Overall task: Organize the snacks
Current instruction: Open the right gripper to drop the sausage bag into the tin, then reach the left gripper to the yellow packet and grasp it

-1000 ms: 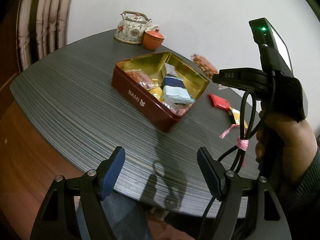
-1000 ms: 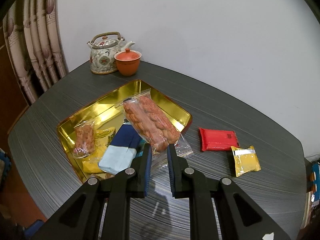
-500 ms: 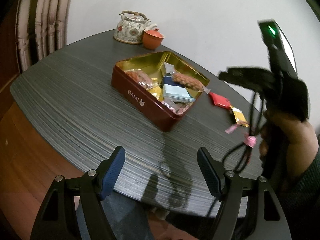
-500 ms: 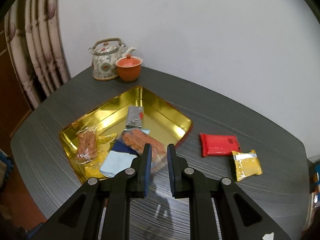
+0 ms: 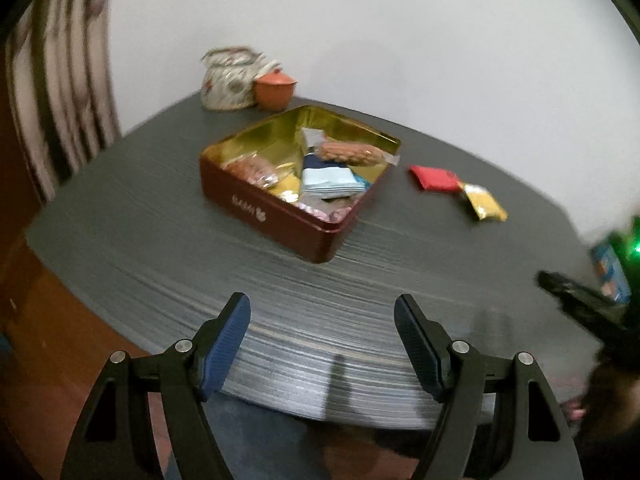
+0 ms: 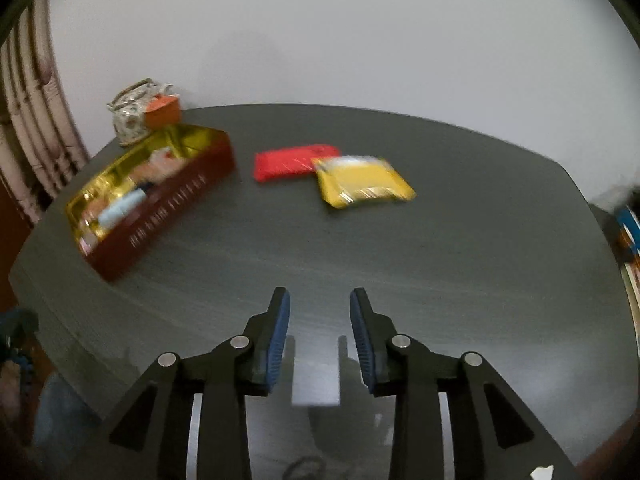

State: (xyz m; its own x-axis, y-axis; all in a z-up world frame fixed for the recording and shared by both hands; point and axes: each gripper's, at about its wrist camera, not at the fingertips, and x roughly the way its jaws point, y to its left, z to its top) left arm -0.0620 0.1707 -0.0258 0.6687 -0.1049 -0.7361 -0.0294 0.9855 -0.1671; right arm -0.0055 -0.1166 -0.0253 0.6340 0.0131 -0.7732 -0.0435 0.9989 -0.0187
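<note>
Facing the two loose packets across bare tabletop, the right gripper [image 6: 319,300] has nothing between its pads, and its jaws are opening from a narrow gap. In the right wrist view the yellow packet [image 6: 366,181] lies above and slightly right of that gap, in the upper middle of the frame. The red packet [image 6: 294,162] sits just behind it toward the upper left, their near corners touching or overlapping; blur prevents a firm reading. The yellow packet's long axis runs roughly left to right across the frame, so the jaw gap stands crosswise to its short side.

The left gripper [image 5: 322,322] stands wide open and empty at the lower centre of its own view. From there the same two packets appear far off at the right middle, beyond the red tin [image 5: 280,210]. The tin occupies the frame centre and already holds several wrapped snacks, a long clear pack of biscuits [image 5: 350,153] lying across the top.

Judgement: the right gripper is the nearer to both loose packets and has the clearer line. The coming move depends on advancing forward and slightly right until the pads straddle the yellow packet's near edge. A teapot [image 5: 228,80] and an orange cup [image 5: 275,88] stand clear at the upper left.
</note>
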